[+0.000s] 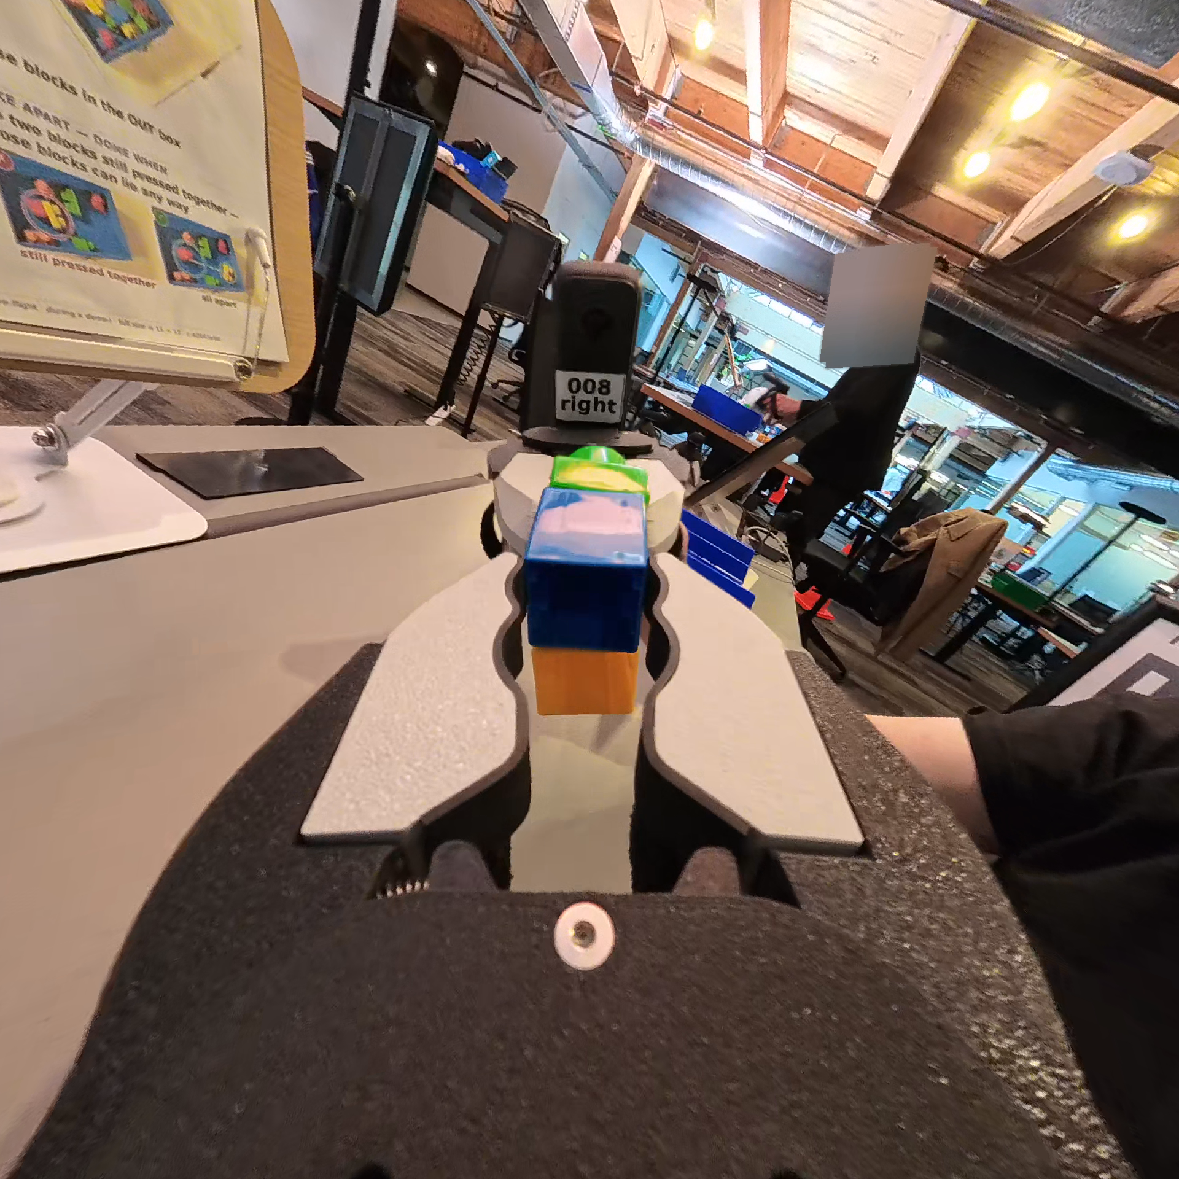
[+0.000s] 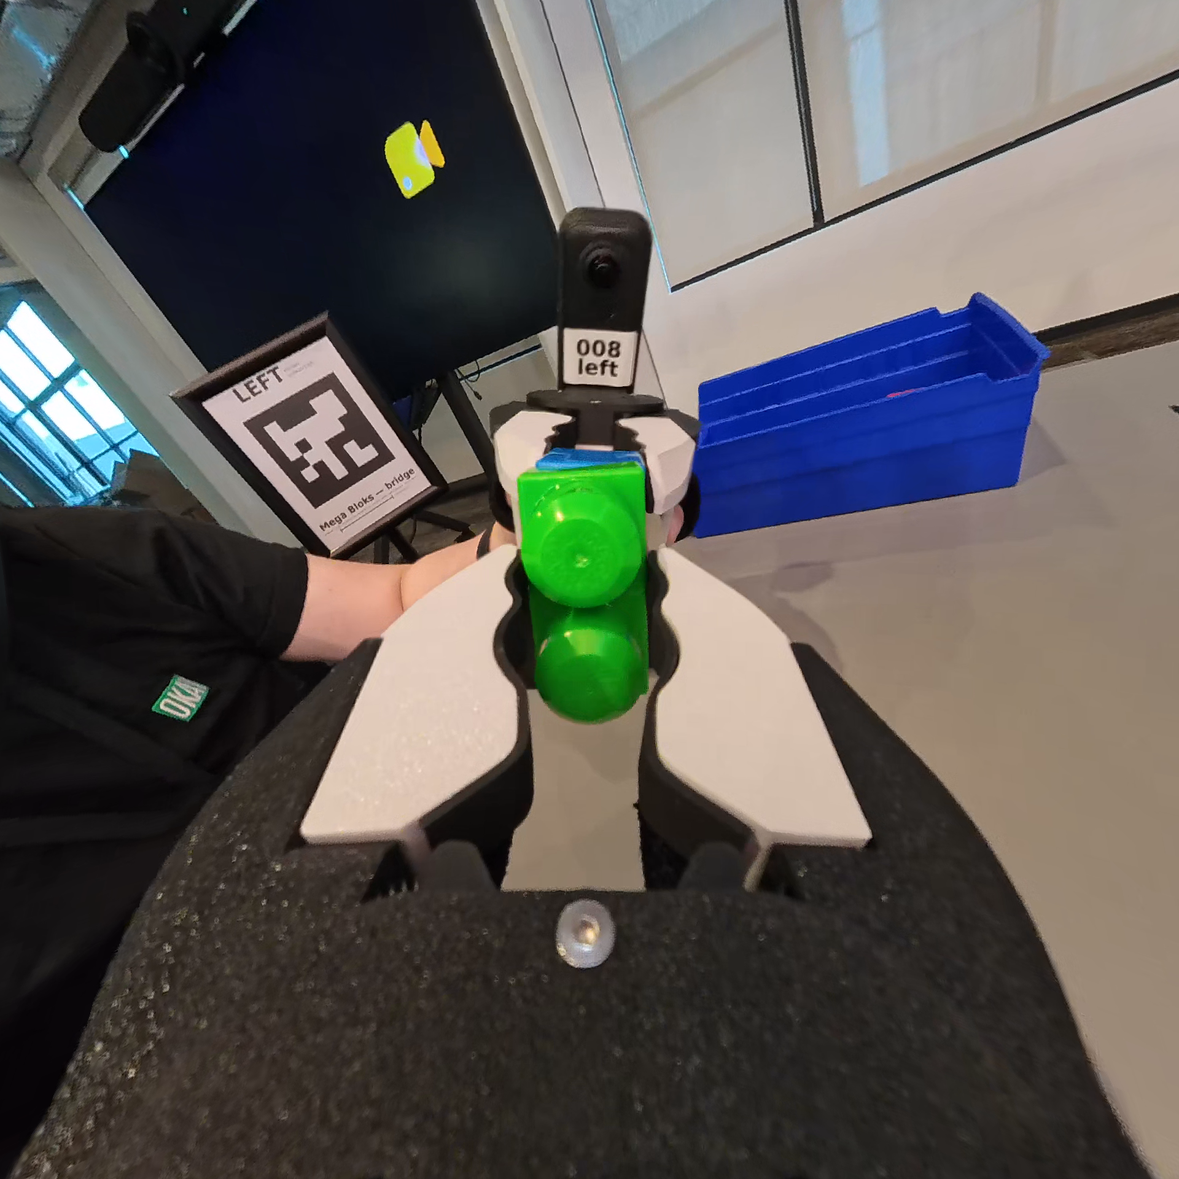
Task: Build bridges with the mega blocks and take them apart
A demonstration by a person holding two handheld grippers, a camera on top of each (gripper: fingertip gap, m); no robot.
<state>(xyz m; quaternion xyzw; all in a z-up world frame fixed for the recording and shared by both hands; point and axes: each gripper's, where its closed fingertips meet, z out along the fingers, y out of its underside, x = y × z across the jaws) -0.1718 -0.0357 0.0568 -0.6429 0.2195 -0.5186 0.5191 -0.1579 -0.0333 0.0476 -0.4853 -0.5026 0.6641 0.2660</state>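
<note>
The mega blocks are held off the bench, mid-frame in both views, between the two tools that face each other. In the left wrist view the left tool pinches a blue block with an orange block joined below it toward the camera; a green block sits at the far end, at the right tool. In the right wrist view the right tool pinches the green block, its two round studs pointing at the camera, with the blue block just behind it at the left tool.

The grey bench lies open at the left of the left view, up to a white stand base and a black mat; its edge runs along the middle right. In the right view bare bench spreads at the right, and a blue bin stands well apart at the middle right.

The stack's long axis runs from one tool to the other, along both cameras' lines of sight.
</note>
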